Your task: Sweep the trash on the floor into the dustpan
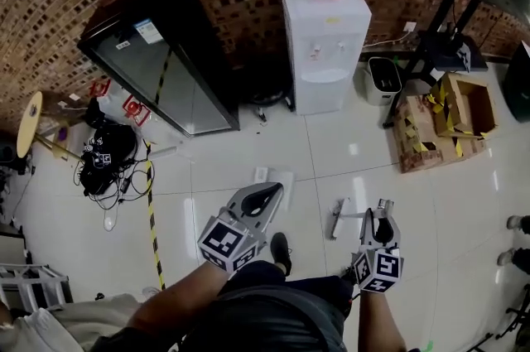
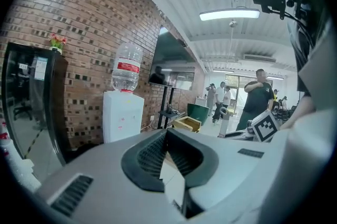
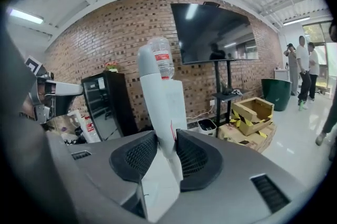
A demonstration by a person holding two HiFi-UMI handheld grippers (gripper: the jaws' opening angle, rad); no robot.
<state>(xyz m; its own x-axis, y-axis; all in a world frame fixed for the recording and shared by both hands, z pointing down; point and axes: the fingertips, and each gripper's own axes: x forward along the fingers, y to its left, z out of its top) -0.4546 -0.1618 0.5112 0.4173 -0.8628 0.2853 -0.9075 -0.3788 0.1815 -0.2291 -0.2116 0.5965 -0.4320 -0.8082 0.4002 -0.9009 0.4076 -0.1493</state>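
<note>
At the upper left of the head view stood a black cabinet (image 1: 166, 52), with a tangle of cables (image 1: 108, 160) on the floor (image 1: 331, 147) below it. At lower centre-left, the left gripper (image 1: 270, 193) pointed forward. Its jaws were pressed together at the tips with nothing pinched between them, as the left gripper view showed.

Just ahead of it, near the middle of the frame, lay flat white scraps (image 1: 281, 178), apparently the trash to be swept. Behind them, at top centre, was a water dispenser (image 1: 325, 44).

At lower centre-right, the right gripper (image 1: 381, 211) was clamped on a white handle (image 3: 158, 96). In the right gripper view the handle ran up between the pads. Whether it belonged to the broom or the dustpan could not be told, and no dustpan pan was clearly visible. A cardboard box (image 1: 468, 106) sat at the right.

The step in hand looked like getting set up, since only one tool was held.

To do it well:
- The free left gripper would probably need to take the second tool.
- The pan edge should sit flat on the tile just beside the scraps.
- Strokes should be short and low, because light, flat paper tends to slide under a raised lip or skitter across glossy tile.
</note>
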